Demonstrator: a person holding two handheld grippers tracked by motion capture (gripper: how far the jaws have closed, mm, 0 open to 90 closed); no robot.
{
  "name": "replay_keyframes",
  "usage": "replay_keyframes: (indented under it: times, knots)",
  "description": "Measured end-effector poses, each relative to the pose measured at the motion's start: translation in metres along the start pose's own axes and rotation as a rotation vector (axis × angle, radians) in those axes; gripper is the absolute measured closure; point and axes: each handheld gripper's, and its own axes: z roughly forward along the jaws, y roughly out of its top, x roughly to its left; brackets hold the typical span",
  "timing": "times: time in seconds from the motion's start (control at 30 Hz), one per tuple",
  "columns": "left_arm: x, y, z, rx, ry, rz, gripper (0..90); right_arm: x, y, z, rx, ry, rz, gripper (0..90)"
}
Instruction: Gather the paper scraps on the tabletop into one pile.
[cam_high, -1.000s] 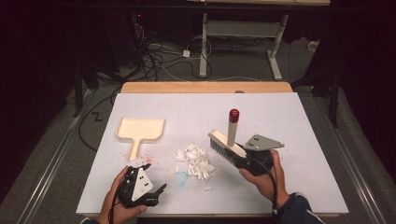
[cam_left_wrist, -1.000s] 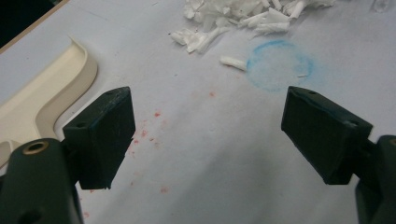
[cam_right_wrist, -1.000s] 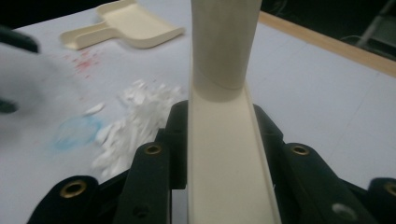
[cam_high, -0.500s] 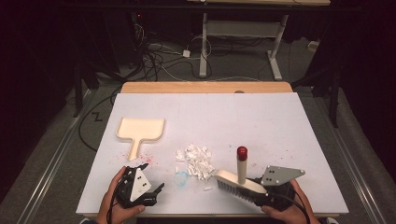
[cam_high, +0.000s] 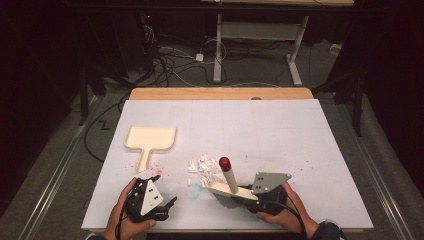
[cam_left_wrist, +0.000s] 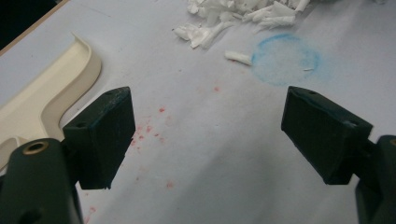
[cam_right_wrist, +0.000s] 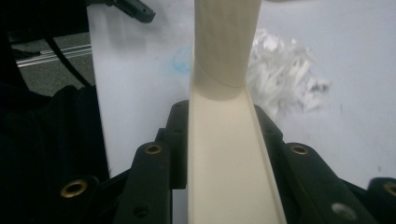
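The right gripper (cam_high: 252, 199) pinches the cream brush (cam_high: 231, 189) by its back, handle rising with its red tip up. Over the last second the brush has been drawn from the far right of the scraps (cam_high: 206, 167) back toward the near edge, then slid left — it now sits just on the near side of the pile. That reads as setting up a push away from the person, probably toward the dustpan (cam_high: 149, 141), which lies well to the far left, untouched. The left gripper (cam_high: 159, 209) rests at the near-left with jaws spread wide, holding nothing. The brush is close to the table (cam_high: 280, 130)'s near edge — little room behind, plenty ahead and to the right.
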Motion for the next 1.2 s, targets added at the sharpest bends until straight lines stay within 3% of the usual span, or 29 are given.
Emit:
replay_keyframes:
  times: [0.23,0.4,0.5,0.7,0.73,0.9,1.03,1.2]
  knots:
    - [-0.001,0.0,0.001,0.001,-0.006,0.0,16.5,-0.009,0.017,0.018,-0.035,-0.017,-0.035,68.0]
    - [0.0,0.0,0.001,0.0,-0.005,0.001,16.5,-0.013,0.024,0.022,-0.068,-0.029,-0.02,68.0]
    - [0.0,-0.001,0.0,-0.005,0.001,-0.006,16.5,-0.01,0.029,0.02,-0.107,-0.038,-0.026,68.0]
    - [0.005,-0.003,-0.007,-0.035,0.021,-0.037,16.5,0.0,0.041,0.02,-0.205,-0.08,0.017,67.9]
    - [0.006,-0.004,-0.008,-0.045,0.027,-0.046,16.5,0.001,0.043,0.023,-0.217,-0.062,0.018,68.0]
    - [0.011,-0.007,-0.015,-0.071,0.062,-0.083,16.5,0.012,0.045,0.046,-0.187,-0.008,0.022,68.0]
    - [0.013,-0.009,-0.015,-0.08,0.069,-0.086,16.6,0.016,0.043,0.066,-0.168,0.008,0.062,67.9]
    - [0.009,-0.008,-0.013,-0.056,0.04,-0.073,16.6,0.017,0.041,0.076,-0.149,-0.041,0.057,68.0]
